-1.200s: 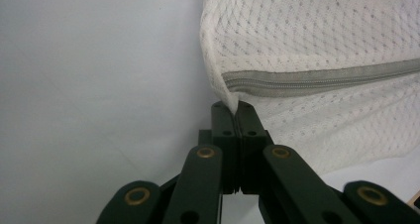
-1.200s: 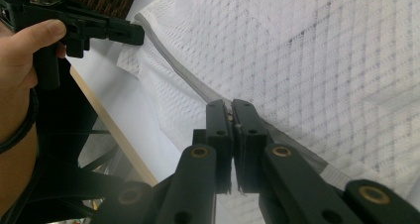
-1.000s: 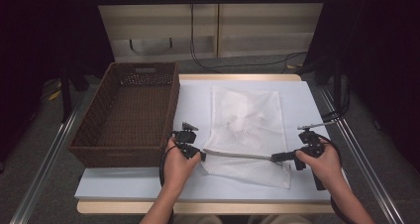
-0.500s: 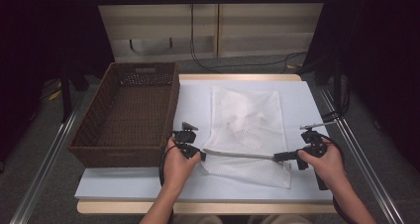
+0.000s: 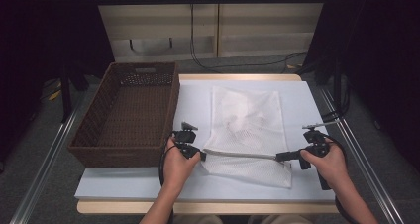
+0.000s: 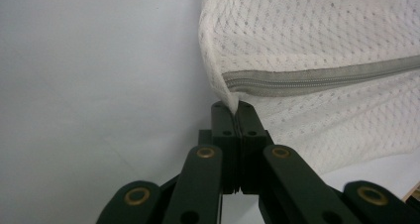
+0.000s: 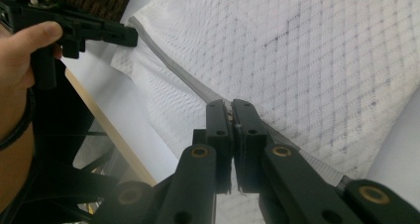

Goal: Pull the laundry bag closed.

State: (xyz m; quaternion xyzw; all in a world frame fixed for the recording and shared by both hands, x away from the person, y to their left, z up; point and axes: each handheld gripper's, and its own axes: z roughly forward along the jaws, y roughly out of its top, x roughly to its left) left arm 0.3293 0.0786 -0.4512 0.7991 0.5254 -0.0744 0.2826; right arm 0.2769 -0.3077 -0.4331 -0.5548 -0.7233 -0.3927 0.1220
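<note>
Pinching mesh laundry bag (image 5: 247, 135) at zipper (image 5: 240, 154) ends: left gripper (image 6: 232, 107) jaws pressed on corner, right gripper (image 7: 229, 105) clamped on zip. Bag on table (image 5: 297, 105) beside basket (image 5: 131, 110). Judged: zip tensioned; next, slider to be pulled w/ care.

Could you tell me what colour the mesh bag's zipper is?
Grey zipper, clearest in the left gripper view.

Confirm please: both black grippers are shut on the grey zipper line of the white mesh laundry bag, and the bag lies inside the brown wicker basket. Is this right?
Not fully. The white mesh laundry bag lies on the white table, to the right of the brown wicker basket, not inside it; the high view shows this. The left gripper and right gripper are indeed shut on it at its grey zipper.
</note>
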